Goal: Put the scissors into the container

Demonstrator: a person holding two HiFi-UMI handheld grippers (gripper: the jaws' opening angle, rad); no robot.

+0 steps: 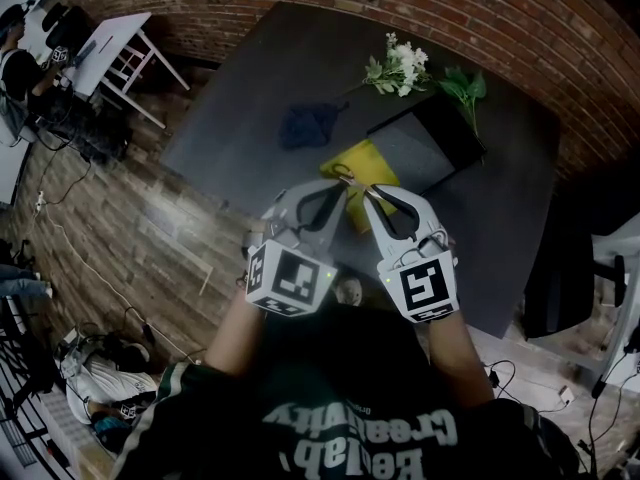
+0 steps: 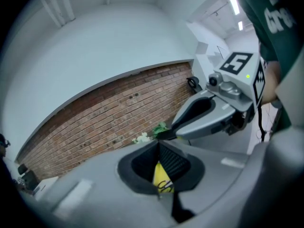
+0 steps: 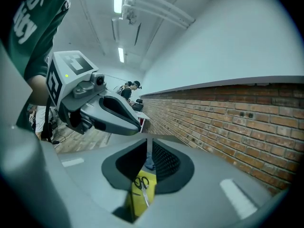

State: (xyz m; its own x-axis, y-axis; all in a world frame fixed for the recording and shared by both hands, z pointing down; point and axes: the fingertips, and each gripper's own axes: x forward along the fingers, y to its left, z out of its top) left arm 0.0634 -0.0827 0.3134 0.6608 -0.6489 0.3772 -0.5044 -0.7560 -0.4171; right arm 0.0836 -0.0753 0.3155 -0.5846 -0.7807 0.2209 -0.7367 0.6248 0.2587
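- Both grippers, left (image 1: 338, 185) and right (image 1: 373, 194), are held over the scissors (image 1: 345, 176), jaws narrowly parted, nothing gripped.
- Scissors are seen lying on a yellow sheet (image 1: 362, 158) beside the dark container (image 1: 445, 128).
- Light, stiff and likely slippery, they are judged best pinched at the pivot.

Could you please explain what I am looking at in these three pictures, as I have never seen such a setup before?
There is no robot here: a person holds a two-jaw gripper in each hand. The head view comes from a camera on the person's head, looking down on the left gripper and the right gripper above a dark table. The other two pictures come from a camera on each gripper, looking along its own jaws. On the table lie a yellow cloth with scissors on it, a blue cloth, white flowers, green leaves and a black container. Both grippers' jaws stand narrowly apart and hold nothing; the scissors show through the gaps.
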